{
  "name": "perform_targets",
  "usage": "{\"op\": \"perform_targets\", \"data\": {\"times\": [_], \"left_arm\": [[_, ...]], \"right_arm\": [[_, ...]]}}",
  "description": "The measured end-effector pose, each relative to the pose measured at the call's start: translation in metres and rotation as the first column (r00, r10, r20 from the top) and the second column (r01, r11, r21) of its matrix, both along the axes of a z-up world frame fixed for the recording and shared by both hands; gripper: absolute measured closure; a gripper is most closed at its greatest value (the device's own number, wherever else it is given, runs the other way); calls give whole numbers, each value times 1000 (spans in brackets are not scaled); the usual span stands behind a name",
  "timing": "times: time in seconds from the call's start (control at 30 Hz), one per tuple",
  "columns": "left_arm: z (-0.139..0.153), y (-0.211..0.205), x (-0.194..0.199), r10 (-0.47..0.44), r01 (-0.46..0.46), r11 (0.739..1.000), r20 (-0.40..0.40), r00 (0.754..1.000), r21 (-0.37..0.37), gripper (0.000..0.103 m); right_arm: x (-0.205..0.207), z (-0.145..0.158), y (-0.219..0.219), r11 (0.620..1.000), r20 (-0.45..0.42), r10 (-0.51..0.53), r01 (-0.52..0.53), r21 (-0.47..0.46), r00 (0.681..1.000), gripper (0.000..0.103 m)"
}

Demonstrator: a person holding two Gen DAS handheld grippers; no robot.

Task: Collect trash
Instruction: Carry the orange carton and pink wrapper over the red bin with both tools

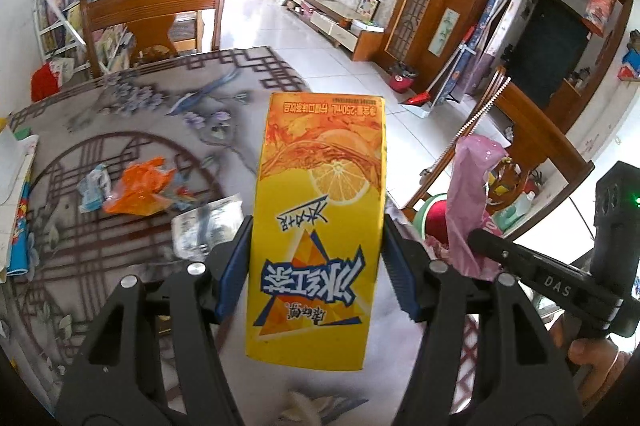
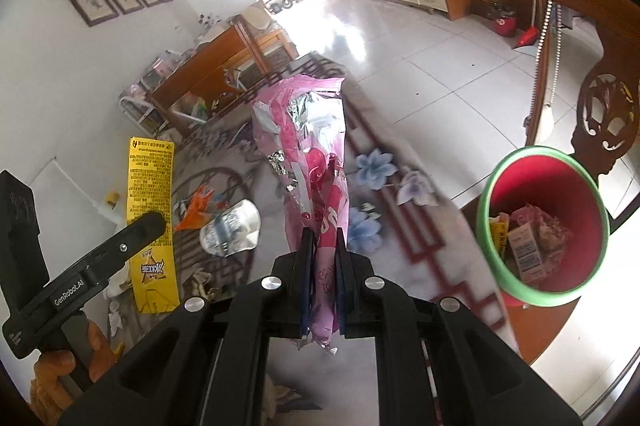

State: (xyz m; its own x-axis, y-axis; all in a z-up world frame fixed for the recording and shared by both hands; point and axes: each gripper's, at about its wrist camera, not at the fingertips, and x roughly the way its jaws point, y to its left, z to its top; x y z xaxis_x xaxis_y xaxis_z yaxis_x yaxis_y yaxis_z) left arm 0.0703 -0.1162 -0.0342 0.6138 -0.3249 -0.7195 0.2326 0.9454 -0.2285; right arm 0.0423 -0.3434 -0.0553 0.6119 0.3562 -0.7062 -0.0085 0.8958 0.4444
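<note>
on the bench (image 1: pixel 132 258), at the left, lie an orange wrapper (image 1: pixel 138 192) and a crumpled clear plastic piece (image 1: pixel 206 228). next, the left gripper (image 1: pixel 316 266) clamps a yellow iced-tea carton (image 1: pixel 320 222) by its sides, held above the bench. further right, the right gripper (image 2: pixel 322 238) is closed tight on a pink foil snack bag (image 2: pixel 310 150) that stands up from its jaws. at the far right sits a red bin with a green rim (image 2: pixel 546 222), trash inside.
</note>
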Motion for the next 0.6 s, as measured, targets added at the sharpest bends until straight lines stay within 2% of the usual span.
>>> {"op": "perform_targets", "data": {"times": [0.4, 0.6], "left_arm": [[-6, -84, 15, -94, 94, 995, -17, 995, -17, 44], [-15, -127, 21, -168, 167, 986, -43, 985, -18, 44]], "right_arm": [[1, -2, -70, 997, -5, -77, 77, 13, 997, 94], [-3, -7, -108, 991, -14, -131, 131, 17, 991, 94]]}}
